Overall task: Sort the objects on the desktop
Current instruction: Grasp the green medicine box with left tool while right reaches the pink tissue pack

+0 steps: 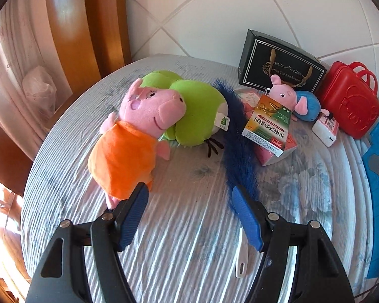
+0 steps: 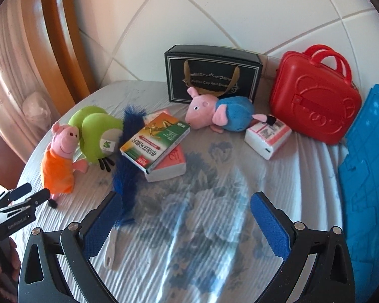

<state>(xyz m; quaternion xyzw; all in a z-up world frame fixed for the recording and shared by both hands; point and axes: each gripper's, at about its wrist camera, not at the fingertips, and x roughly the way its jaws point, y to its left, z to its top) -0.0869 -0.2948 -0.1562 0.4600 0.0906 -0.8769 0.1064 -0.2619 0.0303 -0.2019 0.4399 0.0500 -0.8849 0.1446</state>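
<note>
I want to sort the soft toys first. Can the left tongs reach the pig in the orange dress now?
Probably yes: the left tongs are open, one tip already beside the orange-dress pig, with nothing between them.

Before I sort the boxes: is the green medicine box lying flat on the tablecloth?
No, the green medicine box rests tilted on the pink box.

I am looking at a home, most likely a living or dining room. I am seeing a round table (image 2: 214,227) wearing a blue-flowered cloth under a ribbed clear cover, standing against a white tiled wall (image 2: 214,12) beside varnished wooden trim (image 1: 70,25) and a pale curtain (image 1: 10,58). Plush pig toys (image 1: 139,126), a red toy suitcase (image 2: 315,101) and a coffee-cup gift box (image 2: 212,73) are lying about.
</note>
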